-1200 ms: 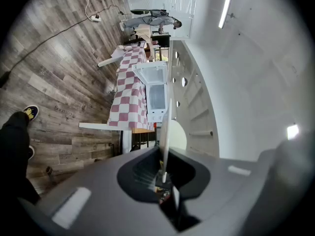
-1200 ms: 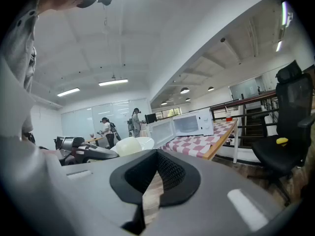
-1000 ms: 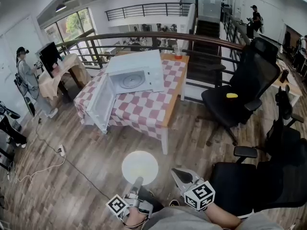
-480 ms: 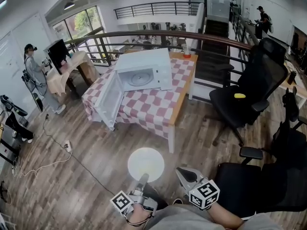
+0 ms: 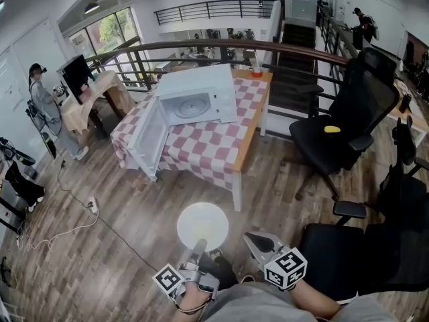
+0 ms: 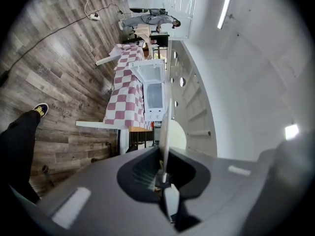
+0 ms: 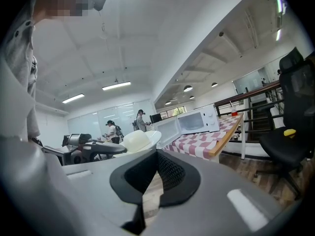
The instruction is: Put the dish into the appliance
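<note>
A round white dish [image 5: 202, 225] hangs flat above the wood floor, my left gripper [image 5: 198, 249] shut on its near rim. In the left gripper view the dish [image 6: 166, 132] shows edge-on, pinched between the jaws of that gripper [image 6: 162, 168]. My right gripper [image 5: 258, 243] is beside it on the right, shut and holding nothing; its own view shows the gripper [image 7: 156, 154] with tips together and the dish [image 7: 140, 140] to its left. The white microwave [image 5: 198, 99] stands on a checkered table [image 5: 201, 149] ahead, its door [image 5: 149, 138] swung wide open and the cavity empty.
Black office chairs stand to the right [image 5: 348, 123] and near right [image 5: 375, 260]; the farther one has a yellow object [image 5: 332, 129] on its seat. A power strip and cable [image 5: 92, 206] lie on the floor at left. A person [image 5: 40, 99] stands far left. A railing [image 5: 221, 45] runs behind the table.
The dish stays in the left gripper and has edged a little forward, towards the table. The right gripper keeps its place beside it.
</note>
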